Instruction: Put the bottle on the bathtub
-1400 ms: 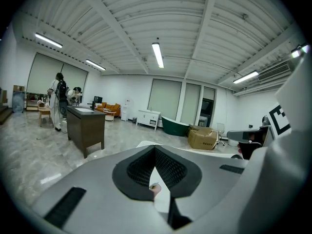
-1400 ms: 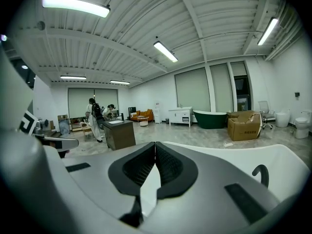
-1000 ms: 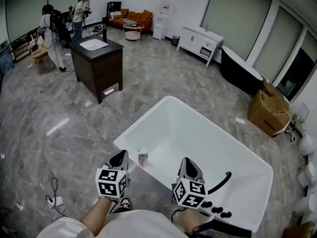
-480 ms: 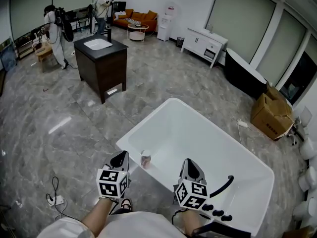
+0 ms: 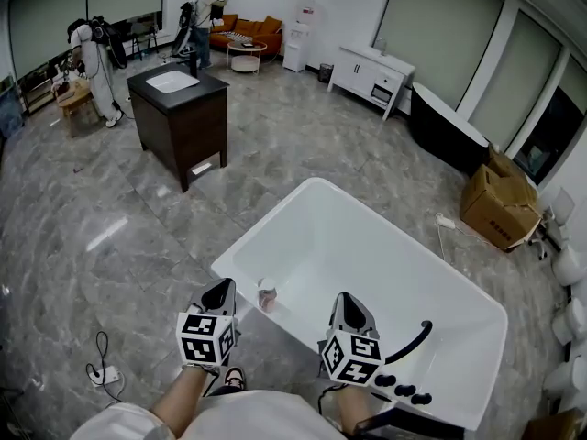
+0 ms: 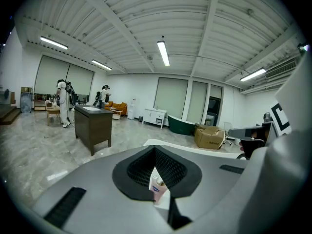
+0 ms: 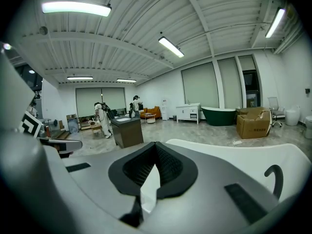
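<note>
A small pale bottle [image 5: 266,294] with a white cap stands upright on the near rim of the white bathtub [image 5: 316,184]. My left gripper [image 5: 223,288] sits just left of the bottle, apart from it, with its jaws shut and nothing in them. In the left gripper view the bottle [image 6: 157,188] shows through the gap under the meeting tips of the left gripper [image 6: 155,147]. My right gripper [image 5: 344,297] hovers over the near rim further right, shut and empty. In its own view the right gripper [image 7: 156,144] points along the tub.
A black faucet [image 5: 410,337] and knobs sit on the tub's near right corner. A dark vanity with a sink [image 5: 179,108] stands to the far left, a cardboard box [image 5: 498,204] and a black tub [image 5: 445,131] to the right. A cable with a plug [image 5: 101,367] lies on the floor. People [image 5: 87,53] stand at the back.
Both grippers and the bottle stay where they were. The head view has swayed slightly, and the people at the back have walked about.
</note>
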Tool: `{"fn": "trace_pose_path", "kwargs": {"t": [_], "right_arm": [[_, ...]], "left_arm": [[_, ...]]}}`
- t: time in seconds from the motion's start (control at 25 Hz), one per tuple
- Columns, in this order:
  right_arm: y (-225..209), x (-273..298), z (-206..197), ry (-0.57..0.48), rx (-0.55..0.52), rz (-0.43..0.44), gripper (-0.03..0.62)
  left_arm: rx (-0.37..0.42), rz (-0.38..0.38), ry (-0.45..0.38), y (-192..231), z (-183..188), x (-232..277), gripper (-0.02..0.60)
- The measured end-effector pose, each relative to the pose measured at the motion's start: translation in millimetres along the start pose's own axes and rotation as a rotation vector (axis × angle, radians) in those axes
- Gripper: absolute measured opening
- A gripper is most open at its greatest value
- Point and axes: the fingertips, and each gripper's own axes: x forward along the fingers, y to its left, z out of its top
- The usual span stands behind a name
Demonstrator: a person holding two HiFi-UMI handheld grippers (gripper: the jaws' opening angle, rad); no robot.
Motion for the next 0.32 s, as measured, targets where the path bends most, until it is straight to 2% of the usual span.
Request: {"fn": "trace_pose_path", "kwargs": {"t": [0.32], "right_arm": [[-1.4, -1.6, -3.1, 0.014, 0.006, 0.000, 0.026]], "left_arm": [[0.005, -0.006, 0.016, -2.6, -2.3, 0.9, 0.003]]}}
